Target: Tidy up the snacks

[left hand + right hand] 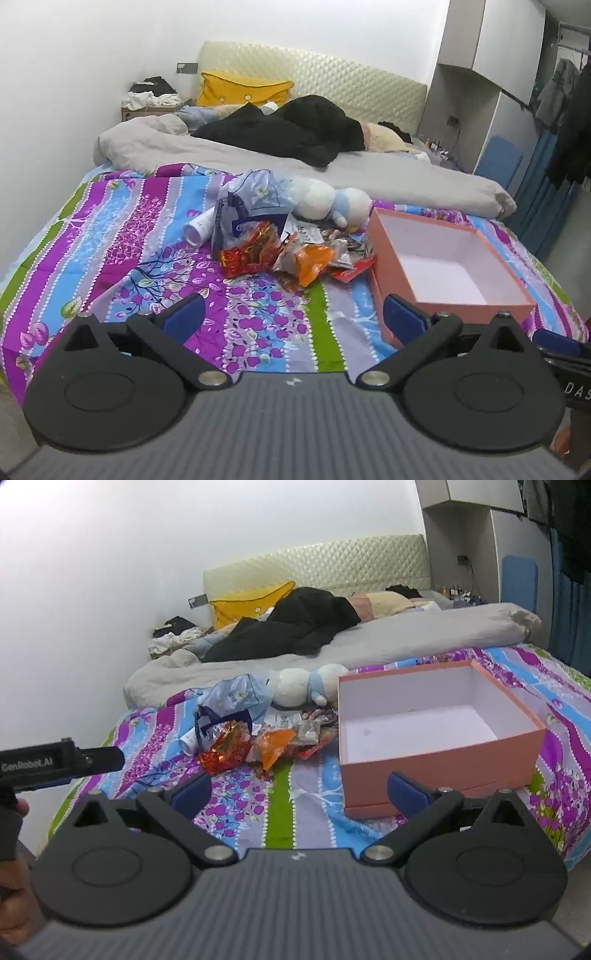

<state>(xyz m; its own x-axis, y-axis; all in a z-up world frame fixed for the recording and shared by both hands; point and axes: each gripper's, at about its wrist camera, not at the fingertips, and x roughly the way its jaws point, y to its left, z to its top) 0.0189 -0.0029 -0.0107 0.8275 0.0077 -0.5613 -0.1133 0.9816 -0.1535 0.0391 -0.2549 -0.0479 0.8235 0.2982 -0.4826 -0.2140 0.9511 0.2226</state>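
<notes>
A heap of snack packets lies on the flowered bedspread: a red foil packet (pixel 248 254) (pixel 223 751), an orange packet (pixel 314 260) (pixel 275 747), darker wrappers (pixel 345 245) and a crumpled blue-white bag (pixel 255 195) (pixel 232 694). To their right stands an empty pink box (pixel 448 291) (pixel 436 768) with a white inside. My left gripper (pixel 293 319) hovers open over the bedspread, short of the heap, nothing between its blue pads. My right gripper (pixel 299 794) is open too, its right finger (pixel 406 792) in front of the box's near wall.
A white and blue plush toy (pixel 332 201) (pixel 303 683) lies behind the snacks, a white tube (pixel 199 229) to their left. A grey duvet (pixel 221 147), black clothing (pixel 295 129) and a yellow pillow (pixel 240 88) fill the bed's far half. Wardrobes stand at the right.
</notes>
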